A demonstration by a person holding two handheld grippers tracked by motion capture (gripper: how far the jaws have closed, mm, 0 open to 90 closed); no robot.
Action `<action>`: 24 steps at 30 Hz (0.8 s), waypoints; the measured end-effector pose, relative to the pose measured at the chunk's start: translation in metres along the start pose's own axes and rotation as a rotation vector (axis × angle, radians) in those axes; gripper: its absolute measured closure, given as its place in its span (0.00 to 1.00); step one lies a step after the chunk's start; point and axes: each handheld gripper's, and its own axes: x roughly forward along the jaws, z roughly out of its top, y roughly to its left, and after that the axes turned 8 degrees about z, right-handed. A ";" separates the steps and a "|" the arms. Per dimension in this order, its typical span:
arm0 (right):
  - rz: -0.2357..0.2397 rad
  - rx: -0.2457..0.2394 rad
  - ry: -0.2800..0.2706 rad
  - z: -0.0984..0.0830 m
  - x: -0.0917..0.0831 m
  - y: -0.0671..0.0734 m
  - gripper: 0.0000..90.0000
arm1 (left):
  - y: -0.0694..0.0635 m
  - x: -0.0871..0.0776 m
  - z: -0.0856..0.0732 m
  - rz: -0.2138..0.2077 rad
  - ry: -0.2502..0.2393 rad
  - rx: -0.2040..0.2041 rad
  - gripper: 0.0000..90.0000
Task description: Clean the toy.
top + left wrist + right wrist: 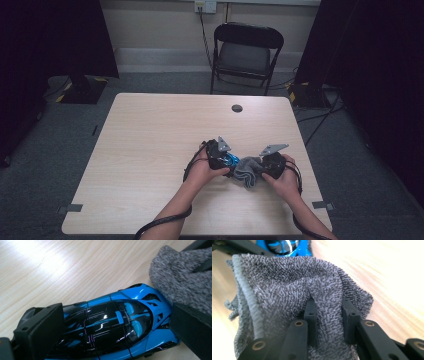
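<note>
A blue and black toy car (117, 322) lies on the wooden table (160, 135), and my left gripper (115, 325) is shut on its two sides. In the high view the car (231, 160) shows as a blue patch between the two hands. A grey terry cloth (294, 290) is pinched in a fold between the jaws of my right gripper (329, 307), which is shut on it. The cloth (248, 170) bunches against the car's end; in the left gripper view the cloth (180, 277) touches the car's blue nose. The car (284, 246) peeks out beyond the cloth.
Both hands work at the table's near right part. A round cable hole (237, 108) sits near the far edge. A black folding chair (246, 52) stands behind the table. Cables trail from both grippers off the near edge.
</note>
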 end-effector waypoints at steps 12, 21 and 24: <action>-0.043 0.029 0.001 0.011 0.008 -0.011 0.78 | 0.000 0.000 0.000 0.000 0.000 0.001 0.00; -0.076 0.046 0.000 0.016 0.011 -0.014 0.78 | 0.000 0.000 0.000 0.001 0.001 0.000 0.00; -0.086 0.052 0.004 0.018 0.012 -0.014 0.78 | 0.000 0.000 0.000 0.000 0.001 0.001 0.00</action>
